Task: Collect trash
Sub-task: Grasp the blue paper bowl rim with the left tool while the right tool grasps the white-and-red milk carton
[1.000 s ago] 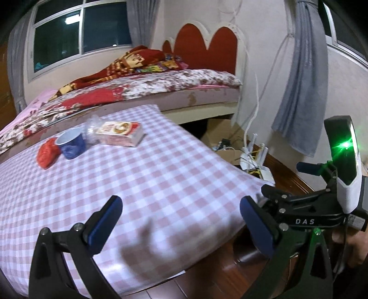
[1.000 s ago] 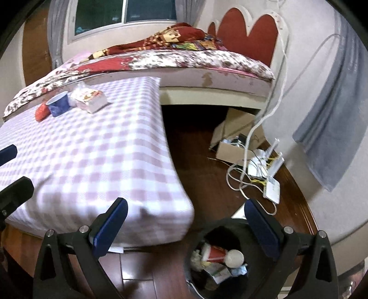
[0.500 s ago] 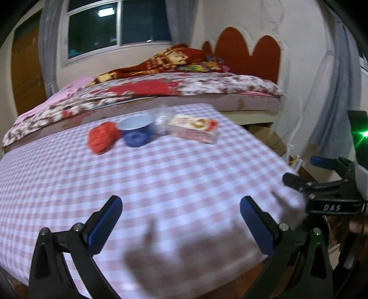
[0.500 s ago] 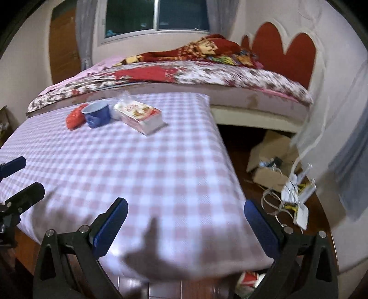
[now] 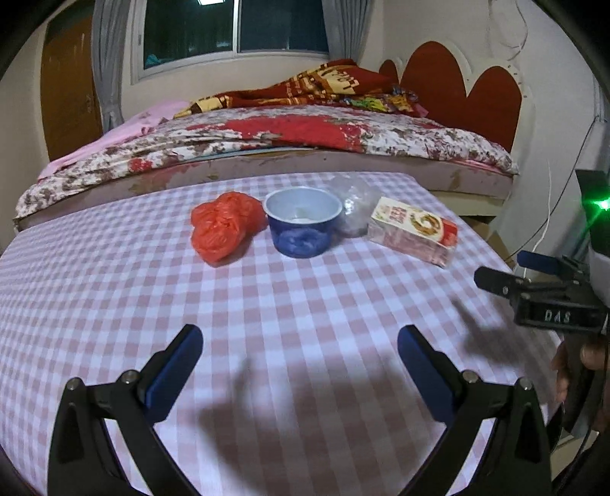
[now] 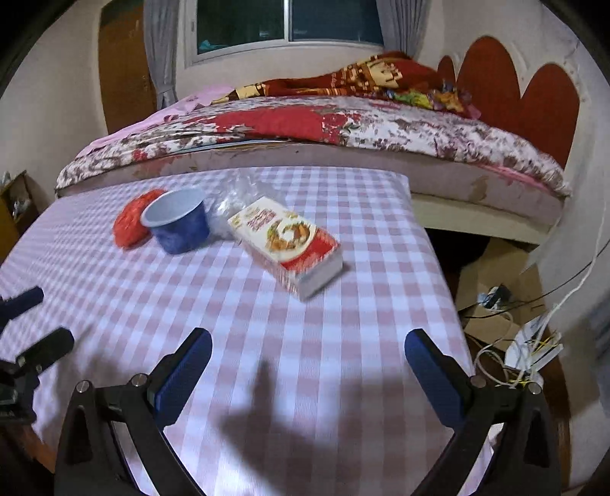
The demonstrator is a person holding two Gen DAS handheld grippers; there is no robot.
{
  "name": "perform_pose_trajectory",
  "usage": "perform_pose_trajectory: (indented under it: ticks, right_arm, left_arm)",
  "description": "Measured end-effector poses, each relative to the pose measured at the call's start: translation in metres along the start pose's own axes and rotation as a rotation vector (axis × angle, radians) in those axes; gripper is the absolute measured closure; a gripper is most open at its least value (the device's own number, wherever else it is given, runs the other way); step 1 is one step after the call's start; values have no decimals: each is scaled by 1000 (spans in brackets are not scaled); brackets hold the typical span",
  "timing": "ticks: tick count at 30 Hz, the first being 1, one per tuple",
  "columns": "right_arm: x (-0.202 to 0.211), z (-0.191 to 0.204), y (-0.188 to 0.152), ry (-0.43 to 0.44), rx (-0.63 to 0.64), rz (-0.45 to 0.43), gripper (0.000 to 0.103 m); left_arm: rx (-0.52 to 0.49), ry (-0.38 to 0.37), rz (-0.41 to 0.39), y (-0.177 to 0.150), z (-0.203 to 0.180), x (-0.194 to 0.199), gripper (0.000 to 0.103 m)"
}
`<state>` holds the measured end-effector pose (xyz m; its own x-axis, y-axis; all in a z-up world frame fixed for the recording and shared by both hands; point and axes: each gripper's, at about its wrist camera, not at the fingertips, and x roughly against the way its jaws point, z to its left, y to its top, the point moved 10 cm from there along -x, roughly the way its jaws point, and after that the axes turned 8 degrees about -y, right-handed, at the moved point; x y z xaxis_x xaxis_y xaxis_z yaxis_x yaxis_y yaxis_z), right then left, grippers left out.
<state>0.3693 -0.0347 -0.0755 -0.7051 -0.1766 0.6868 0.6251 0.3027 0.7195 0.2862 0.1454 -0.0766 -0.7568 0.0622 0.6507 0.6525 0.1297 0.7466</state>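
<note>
Left gripper [image 5: 299,349] jaws spread wide, nothing held, hovering over near part of pink-white checked tablecloth [image 5: 305,305]. Right gripper [image 6: 307,353] also wide open, empty, over same cloth near its right edge. Farther along the cloth, trash in a row: crumpled red plastic bag [image 5: 223,225] touching blue paper cup [image 5: 301,221], upright; clear plastic bag [image 5: 352,206] just behind cup; red-white carton [image 5: 413,229] lying flat beside it. Beyond, bed with floral cover [image 5: 267,137], red headboard [image 5: 457,87], window [image 5: 236,26].
</note>
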Motion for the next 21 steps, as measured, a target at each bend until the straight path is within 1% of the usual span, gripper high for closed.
perform_pose_trajectory:
  ticks: [4,6,8,11,13,14,16,17,18,21]
  right_arm:
    - [-28,3,16,-10,50,5,1]
    - [-41,9,21,0,90,15,1]
    - [-49,12,27,-12,129,4,1]
    - [-59,21,35,-5,175,-4,2]
    - [-66,25,38,-5,204,3,6]
    - [-72,27,38,3,214,13,10]
    - [-79,28,37,20,214,32,13]
    - [-82,28,37,32,210,43,17]
    - [-82,28,39,37,206,42,19]
    - [-85,29,40,63,189,53,20]
  left_arm:
    - [6,-4,27,13,7,-28,2]
    - [2,1,32,21,9,-44,2]
    - [6,-1,42,28,10,-60,2]
    - [14,-8,49,38,10,-77,2]
    - [14,-6,55,45,9,-88,3]
    - [16,-5,56,47,10,-92,4]
    - [28,-9,58,52,11,-100,5]
    - [32,-12,62,54,12,-104,5]
    - [32,-13,64,57,11,-107,7]
    - [24,-2,63,65,11,-115,7]
